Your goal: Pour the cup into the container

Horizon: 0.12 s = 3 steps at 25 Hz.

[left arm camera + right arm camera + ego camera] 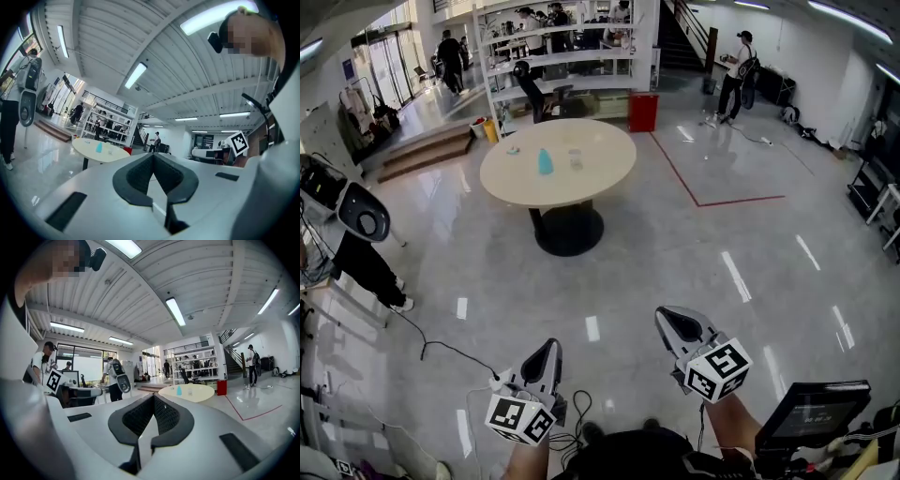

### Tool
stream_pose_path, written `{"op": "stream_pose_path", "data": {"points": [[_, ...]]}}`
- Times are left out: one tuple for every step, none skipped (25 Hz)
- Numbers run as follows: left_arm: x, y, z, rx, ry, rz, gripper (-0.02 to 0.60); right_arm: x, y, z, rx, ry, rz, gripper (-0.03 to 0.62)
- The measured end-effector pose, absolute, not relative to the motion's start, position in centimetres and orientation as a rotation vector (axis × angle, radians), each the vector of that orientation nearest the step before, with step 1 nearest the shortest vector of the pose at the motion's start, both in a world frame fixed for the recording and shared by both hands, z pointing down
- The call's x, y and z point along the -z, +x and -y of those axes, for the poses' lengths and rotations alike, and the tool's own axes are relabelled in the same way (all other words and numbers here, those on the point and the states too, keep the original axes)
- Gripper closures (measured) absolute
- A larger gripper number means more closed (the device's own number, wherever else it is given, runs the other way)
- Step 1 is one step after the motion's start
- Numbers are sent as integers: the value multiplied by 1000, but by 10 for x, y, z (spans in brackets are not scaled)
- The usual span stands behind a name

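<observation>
Nearest, at the bottom of the head view, the left gripper (551, 347) and the right gripper (668, 317) are held side by side over the glossy floor (675, 253), both aimed at the far table. Each gripper's own view shows its jaws pressed together with nothing between them, so both hands are empty. Cables (450, 352) trail over the floor at the near left. Farther off, well apart from both grippers, a round table (605, 159) stands on a dark pedestal in the middle of the floor. On it what looks to be the blue cup (545, 162) stands upright. The clear container (576, 159) stands near it on its right, and the two do not touch. Both are too small to show what either holds. A red line (722, 201) marks the floor to the right of the table. Beyond are a red bin (643, 112), white shelves (572, 58) and, far right, a standing person (737, 66). By my reading the task has barely started: nothing is grasped and the cup sits untouched. Reaching the table, opening a gripper around the cup, lifting it and tipping it over the container are all left to do.
</observation>
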<state>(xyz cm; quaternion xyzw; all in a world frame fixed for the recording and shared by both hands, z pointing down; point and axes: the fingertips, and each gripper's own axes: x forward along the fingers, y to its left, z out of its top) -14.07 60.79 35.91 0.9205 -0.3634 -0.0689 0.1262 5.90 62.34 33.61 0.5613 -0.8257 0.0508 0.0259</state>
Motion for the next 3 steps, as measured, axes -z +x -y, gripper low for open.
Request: {"op": "stream_pose_path", "data": {"points": [[-358, -136, -610, 204, 2683, 1054, 580, -339, 63, -625, -163, 1731, 2549, 589], [-357, -132, -612, 209, 2687, 1049, 581, -342, 66, -626, -165, 1727, 2546, 589], [-356, -127, -613, 214, 2691, 1044, 581, -345, 70, -626, -168, 1724, 2542, 589]]}}
